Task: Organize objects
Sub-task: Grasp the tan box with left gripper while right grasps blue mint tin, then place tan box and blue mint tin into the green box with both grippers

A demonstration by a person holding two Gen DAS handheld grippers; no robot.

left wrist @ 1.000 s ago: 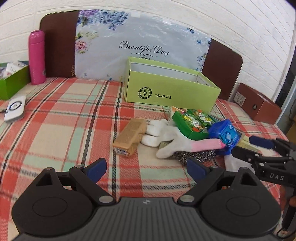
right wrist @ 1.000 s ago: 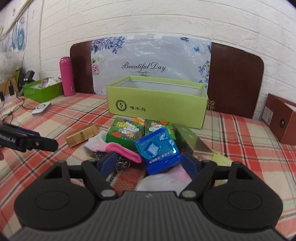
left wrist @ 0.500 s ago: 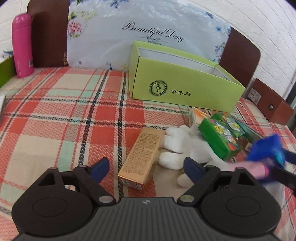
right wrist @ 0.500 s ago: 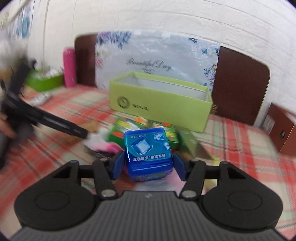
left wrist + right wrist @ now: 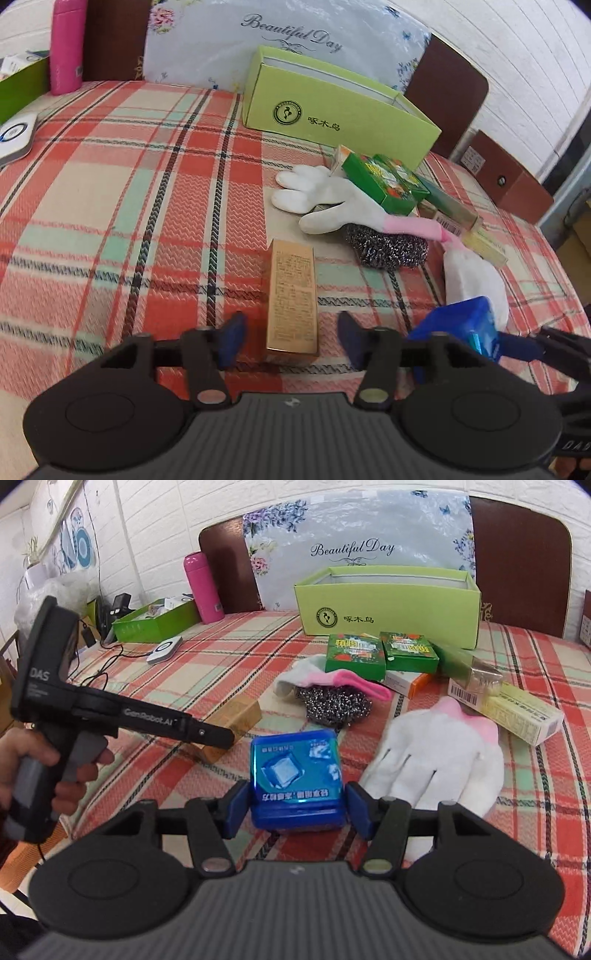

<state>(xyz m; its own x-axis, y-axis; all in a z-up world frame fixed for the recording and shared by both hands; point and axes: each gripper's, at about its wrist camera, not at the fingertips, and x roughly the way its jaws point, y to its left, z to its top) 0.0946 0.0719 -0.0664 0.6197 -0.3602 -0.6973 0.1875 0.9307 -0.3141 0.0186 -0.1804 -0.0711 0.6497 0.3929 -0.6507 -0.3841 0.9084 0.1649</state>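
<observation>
Setting: I am working two hand-held claws over a table (image 5: 110, 177) covered in a red, green and cream plaid cloth, with a jumble of small household things on it.

Right claw (image 5: 291, 805): its blue pads are clenched on the two sides of a blue box (image 5: 295, 775), which I am holding just above the cloth. Its jaws have just been closing, and the blue box is now gripped between them.

Left claw (image 5: 290, 338): released. A gold box (image 5: 293, 295) lies lengthwise between its pads, its near end level with them, and I see a gap on each side. Its jaws have just been closing around the gold box, but no pad presses on it yet.

Ahead of both claws: an open light green box (image 5: 388, 602) stands at the far side of the table, apparently empty from what shows of its inside.

Between claws and light green box: a white glove (image 5: 325, 203), a steel scourer (image 5: 384, 243) and small green packets (image 5: 352, 657) lie in a loose heap.

Step in hand: I judge this is a double pick-up, one item secured and one about to be.

Next move: it calls for the left pads to meet the gold box's long sides squarely, then both items lifted forward and over the rim of the light green box, which is likely where they go.
</observation>
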